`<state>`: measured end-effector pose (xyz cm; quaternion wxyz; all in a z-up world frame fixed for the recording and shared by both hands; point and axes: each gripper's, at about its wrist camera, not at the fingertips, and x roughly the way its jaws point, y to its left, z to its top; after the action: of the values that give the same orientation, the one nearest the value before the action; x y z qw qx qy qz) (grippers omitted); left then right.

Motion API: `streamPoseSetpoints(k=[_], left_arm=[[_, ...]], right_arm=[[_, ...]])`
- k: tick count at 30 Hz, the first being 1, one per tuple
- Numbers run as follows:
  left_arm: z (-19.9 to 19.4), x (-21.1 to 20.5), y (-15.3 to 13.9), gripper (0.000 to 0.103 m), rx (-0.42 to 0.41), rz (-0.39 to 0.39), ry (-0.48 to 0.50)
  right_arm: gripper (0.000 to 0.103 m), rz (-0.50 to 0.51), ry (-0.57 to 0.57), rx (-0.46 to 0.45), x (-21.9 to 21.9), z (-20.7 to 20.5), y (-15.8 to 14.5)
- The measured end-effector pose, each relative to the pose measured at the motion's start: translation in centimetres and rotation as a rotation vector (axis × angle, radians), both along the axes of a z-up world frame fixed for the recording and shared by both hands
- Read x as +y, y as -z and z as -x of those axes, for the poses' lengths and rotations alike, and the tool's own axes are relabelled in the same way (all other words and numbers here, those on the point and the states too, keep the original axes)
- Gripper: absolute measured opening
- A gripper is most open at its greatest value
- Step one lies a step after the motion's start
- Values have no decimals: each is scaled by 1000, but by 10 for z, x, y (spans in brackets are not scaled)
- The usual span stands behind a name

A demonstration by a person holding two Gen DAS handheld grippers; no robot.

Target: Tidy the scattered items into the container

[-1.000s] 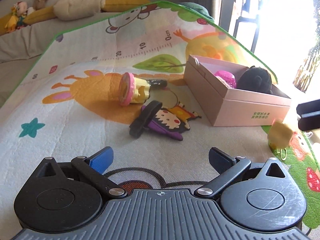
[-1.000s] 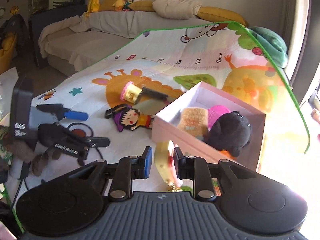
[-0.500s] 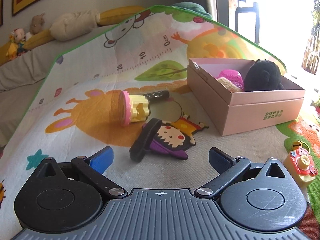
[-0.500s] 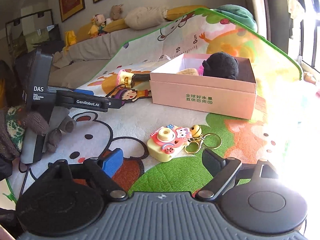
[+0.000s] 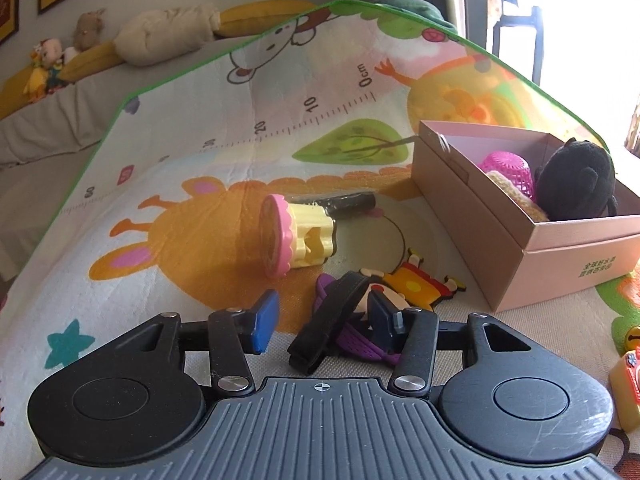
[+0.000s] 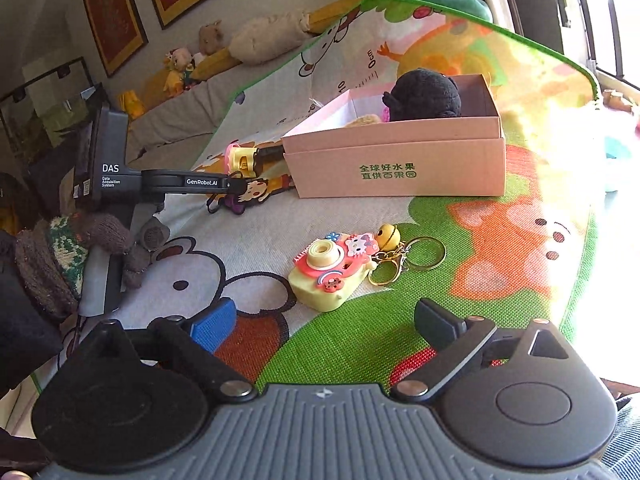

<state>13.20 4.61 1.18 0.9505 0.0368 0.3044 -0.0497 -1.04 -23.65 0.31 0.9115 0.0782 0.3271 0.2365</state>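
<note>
A pink cardboard box (image 5: 560, 252) (image 6: 400, 168) on the play mat holds a black plush (image 5: 572, 180) (image 6: 424, 94) and a pink mesh item (image 5: 508, 168). My left gripper (image 5: 324, 320) is open, its fingers on either side of a flat cartoon-girl toy with a black strap (image 5: 332, 324) (image 6: 248, 194). A pink and yellow stamp toy (image 5: 296, 236) (image 6: 240, 158) lies behind it. My right gripper (image 6: 324, 320) is open and empty, just behind a yellow toy-camera keychain (image 6: 332, 270) (image 5: 628, 376) lying on the mat.
The play mat (image 5: 200, 184) drapes over a sofa edge. Cushions and plush toys (image 5: 160, 36) line the back. The left gripper's body and a gloved hand (image 6: 104, 236) show at the left of the right wrist view. Bright window at right.
My right gripper opened and let the camera keychain drop onto the mat, then drew back. My left gripper moved forward over the cartoon-girl toy and narrowed its opening.
</note>
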Motion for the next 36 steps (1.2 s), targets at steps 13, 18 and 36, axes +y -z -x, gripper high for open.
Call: streamPoseSetpoints(k=[13,18,36], left_arm=[[61,63,-24,37,-59,-22,-175],[75,113,-17,50,-14,-13,-323],[84,62,-12,92,7,221,2]], right_arm=[[99,4,-1,2,1,-1,1],[100,77,-62,-17,14,-2,-4],[33,328,-248,-31,173,-122,-73]])
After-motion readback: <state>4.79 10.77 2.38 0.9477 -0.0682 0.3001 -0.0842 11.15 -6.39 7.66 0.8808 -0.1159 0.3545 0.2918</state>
